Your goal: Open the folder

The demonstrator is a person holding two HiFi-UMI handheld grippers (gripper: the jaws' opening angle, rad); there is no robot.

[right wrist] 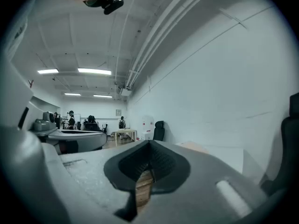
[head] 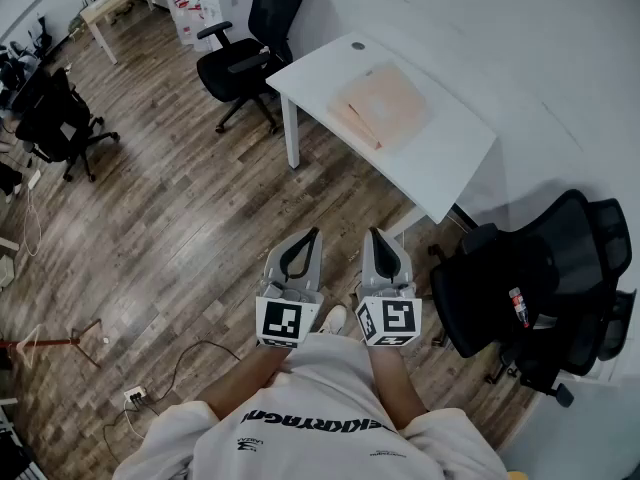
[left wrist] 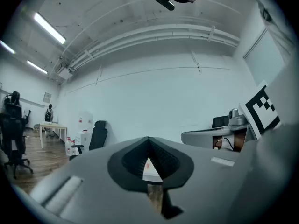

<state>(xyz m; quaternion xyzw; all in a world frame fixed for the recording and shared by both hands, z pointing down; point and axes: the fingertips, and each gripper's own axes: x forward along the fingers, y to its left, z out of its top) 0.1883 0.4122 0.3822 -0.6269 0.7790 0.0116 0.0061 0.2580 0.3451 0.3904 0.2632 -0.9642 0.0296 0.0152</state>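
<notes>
The beige folder [head: 381, 106] lies closed on the white table [head: 455, 158], towards the table's far half and turned at an angle to its edges. The person stands well short of the table's near corner, over the wooden floor [head: 180, 218], and holds both tongs level, side by side, pointing towards the table. The left gripper [head: 314, 233] is clenched: its jaws meet at the tips, and nothing is caught between them. The right gripper [head: 374, 232] is clenched the same way and empty. Neither touches the table or the folder. A black office chair [head: 520, 288] stands just beside the table's near end, and another black chair [head: 245, 53] stands by its far corner.
</notes>
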